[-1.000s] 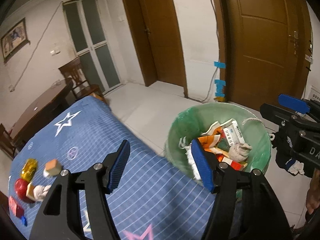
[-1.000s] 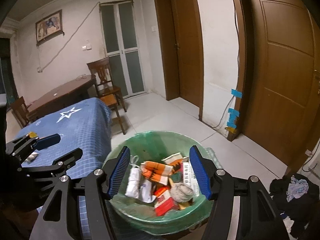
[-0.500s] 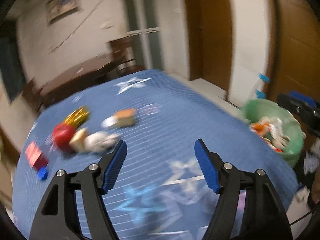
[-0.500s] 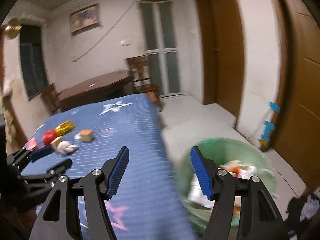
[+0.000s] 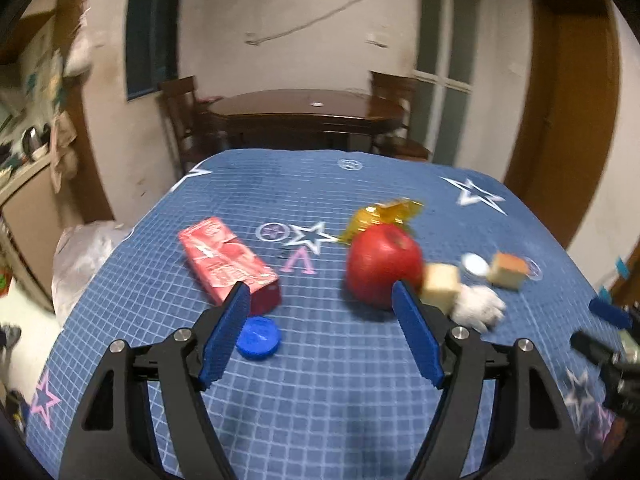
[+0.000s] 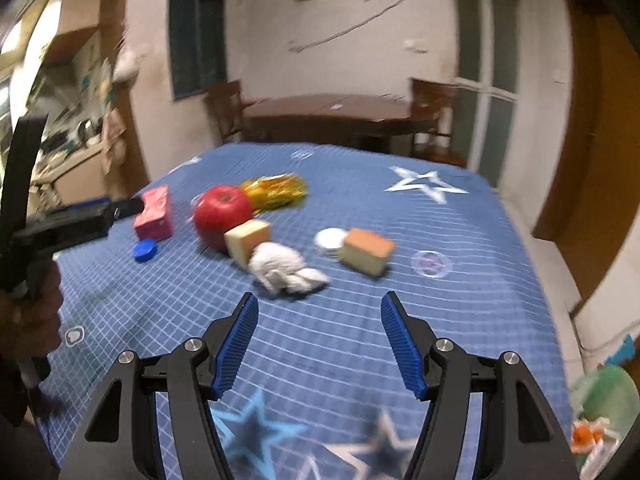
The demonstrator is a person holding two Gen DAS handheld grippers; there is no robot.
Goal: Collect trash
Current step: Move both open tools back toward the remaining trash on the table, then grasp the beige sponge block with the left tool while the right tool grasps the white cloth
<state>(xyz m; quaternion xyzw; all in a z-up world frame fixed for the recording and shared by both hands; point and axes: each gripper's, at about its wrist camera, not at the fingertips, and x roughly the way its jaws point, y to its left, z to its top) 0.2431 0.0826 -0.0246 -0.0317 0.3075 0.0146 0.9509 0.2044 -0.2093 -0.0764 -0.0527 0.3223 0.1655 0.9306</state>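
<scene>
Both grippers over blue star tablecloth (image 5: 360,392), nothing held. Left gripper (image 5: 320,332) jaws spread wide, red carton (image 5: 226,258) and blue bottle cap (image 5: 258,338) just ahead. Right gripper (image 6: 318,344) jaws also apart, crumpled white tissue (image 6: 282,268) ahead. Green-lined bin (image 6: 600,420) off table's right edge, blurred scraps inside, orange-and-white wrapper (image 6: 586,436) near its rim. Red apple (image 5: 382,266), gold wrapper (image 5: 380,214) loose on cloth.

Both views have swung from the green bin (image 6: 604,412), now at the right wrist frame's lower right edge, to the table's clutter; the red carton (image 5: 226,260) and apple (image 5: 382,266) fill mid-frame.
</scene>
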